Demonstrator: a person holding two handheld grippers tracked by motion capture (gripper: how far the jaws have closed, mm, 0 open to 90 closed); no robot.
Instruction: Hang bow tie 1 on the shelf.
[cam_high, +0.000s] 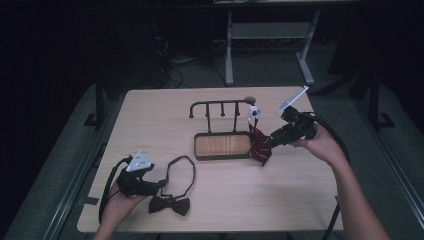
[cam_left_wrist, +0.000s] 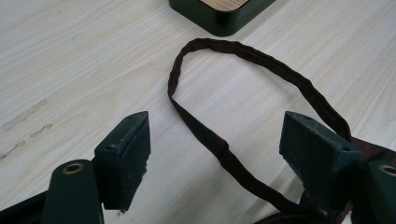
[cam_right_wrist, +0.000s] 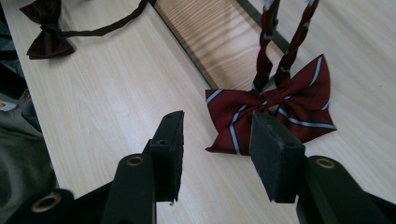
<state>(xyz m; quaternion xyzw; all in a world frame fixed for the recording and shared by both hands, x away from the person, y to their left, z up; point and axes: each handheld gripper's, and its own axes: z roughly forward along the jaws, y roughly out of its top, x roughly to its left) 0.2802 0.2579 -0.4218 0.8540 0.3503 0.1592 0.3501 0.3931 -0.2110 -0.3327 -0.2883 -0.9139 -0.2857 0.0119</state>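
A red striped bow tie (cam_high: 260, 145) (cam_right_wrist: 280, 107) hangs by its twisted strap from the right end of a black rack (cam_high: 220, 107), its bow resting on the table beside the rack's wooden tray (cam_high: 222, 145). My right gripper (cam_high: 267, 142) (cam_right_wrist: 219, 128) is open just short of the bow, with nothing between its jaws. A dark bow tie (cam_high: 170, 205) (cam_right_wrist: 46, 32) lies at the front left, its strap loop (cam_high: 181, 172) (cam_left_wrist: 219, 144) spread on the table. My left gripper (cam_high: 160, 184) (cam_left_wrist: 219, 128) stands open, its jaws on either side of that strap without touching it.
The tray's dark corner (cam_left_wrist: 219, 18) lies just beyond the strap loop. A white tag (cam_high: 254, 112) hangs at the rack's right end. Bare tabletop (cam_high: 280, 195) stretches between the two hands. A desk frame (cam_high: 270, 45) stands on the floor behind the table.
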